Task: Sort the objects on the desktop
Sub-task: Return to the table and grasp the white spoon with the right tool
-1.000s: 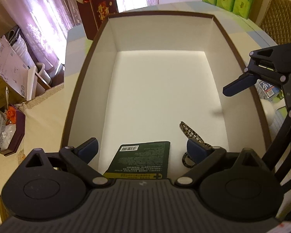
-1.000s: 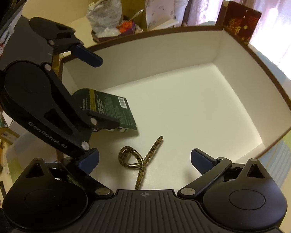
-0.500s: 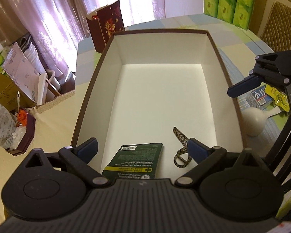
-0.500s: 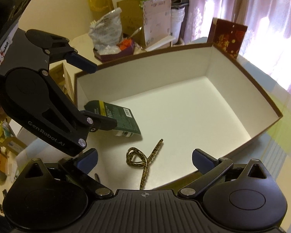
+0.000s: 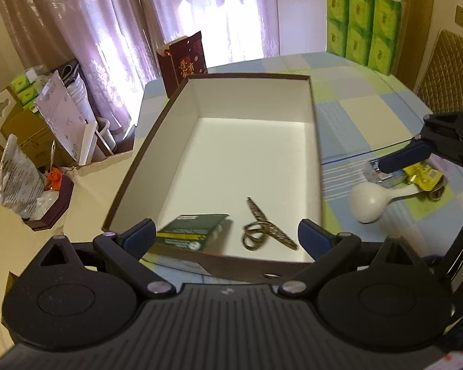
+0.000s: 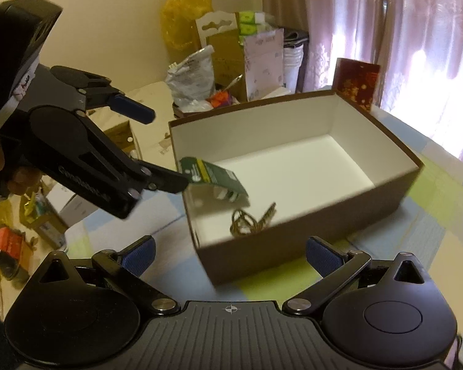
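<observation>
Two grippers, left gripper (image 5: pixel 227 236) and right gripper (image 6: pixel 230 251), hover with fingers apart, empty, while the white massager (image 5: pixel 374 198) lies on the bench at three o'clock of the box (image 5: pixel 315 141), looking smooth, rigid, best pinched by its slim handle.

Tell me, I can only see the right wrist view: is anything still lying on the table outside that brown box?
Observer: Yes. The left wrist view shows a white bulb-shaped object with a handle lying on the checked tablecloth, to the right of the brown box.
Operator: Is anything else beside it?
Observer: A yellow packet lies at the end of its handle.
Operator: And further back on that side?
Observer: A stack of green tissue packs stands at the far right of the table.
</observation>
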Motion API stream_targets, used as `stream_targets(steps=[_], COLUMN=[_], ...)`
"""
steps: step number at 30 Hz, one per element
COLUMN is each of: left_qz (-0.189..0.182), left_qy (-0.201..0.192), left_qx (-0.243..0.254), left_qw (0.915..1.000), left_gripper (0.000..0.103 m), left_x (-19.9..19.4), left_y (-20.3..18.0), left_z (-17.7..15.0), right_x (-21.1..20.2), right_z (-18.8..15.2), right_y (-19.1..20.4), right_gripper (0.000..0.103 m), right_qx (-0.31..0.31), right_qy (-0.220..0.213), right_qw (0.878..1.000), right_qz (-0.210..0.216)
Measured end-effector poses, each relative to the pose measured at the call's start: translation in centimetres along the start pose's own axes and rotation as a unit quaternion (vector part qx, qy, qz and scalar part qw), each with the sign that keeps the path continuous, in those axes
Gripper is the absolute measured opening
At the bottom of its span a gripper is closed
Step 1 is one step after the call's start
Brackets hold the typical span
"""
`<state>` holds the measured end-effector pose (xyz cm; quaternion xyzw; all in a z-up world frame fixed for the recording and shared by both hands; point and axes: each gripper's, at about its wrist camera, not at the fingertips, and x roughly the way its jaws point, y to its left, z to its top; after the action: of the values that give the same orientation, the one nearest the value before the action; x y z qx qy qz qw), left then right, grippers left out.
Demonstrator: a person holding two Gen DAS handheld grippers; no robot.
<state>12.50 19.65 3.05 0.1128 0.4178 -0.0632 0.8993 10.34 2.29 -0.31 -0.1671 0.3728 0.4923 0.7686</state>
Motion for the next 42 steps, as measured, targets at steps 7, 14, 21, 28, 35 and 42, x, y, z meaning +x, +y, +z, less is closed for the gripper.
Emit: stream_targets(steps=[7,14,21,28,35,42], left_qz=[-0.029,-0.067,-0.102,-0.114,-0.101,-0.097], left_qy=[-0.016,-0.034,-0.044,-0.031,0.007,0.04], left_qx=[-0.003,0.041,0.078,0.097,0.067,0.062], left_qw=[0.9995,0.9963,0.9907,0.9883,0.9926,0.9926], left_gripper=[0.097,0.097,0.097,0.097,0.097,0.096], left_x=[-2.4,-2.7,-0.9,1.7,5.3,8.6], left_y=[-4.7,-10.4,-14.9,-17.5,-17.6,-17.0], left_z=[-1.3,-1.0,-0.1,0.0,0.0,0.1], right_x=[-4.3,-8.1,-10.5,-9.7,-6.6,-2.9], right_z=[-5.3,-10.1,-13.8,-15.7,-15.8,-14.6], right_y=[-2.5,-5.2,-7.3,-8.5,-10.1,-12.0], right_gripper=[0.101,0.101,0.101,0.1,0.062,0.039], right_qx=[0.042,0.102,0.13,0.082,0.012,-0.044], right_qy=[0.008,0.017,0.023,0.032,0.052,0.08], right_qw=[0.998,0.991,0.985,0.989,0.993,0.993], right_qz=[-0.046,-0.089,-0.11,-0.12,-0.107,-0.077])
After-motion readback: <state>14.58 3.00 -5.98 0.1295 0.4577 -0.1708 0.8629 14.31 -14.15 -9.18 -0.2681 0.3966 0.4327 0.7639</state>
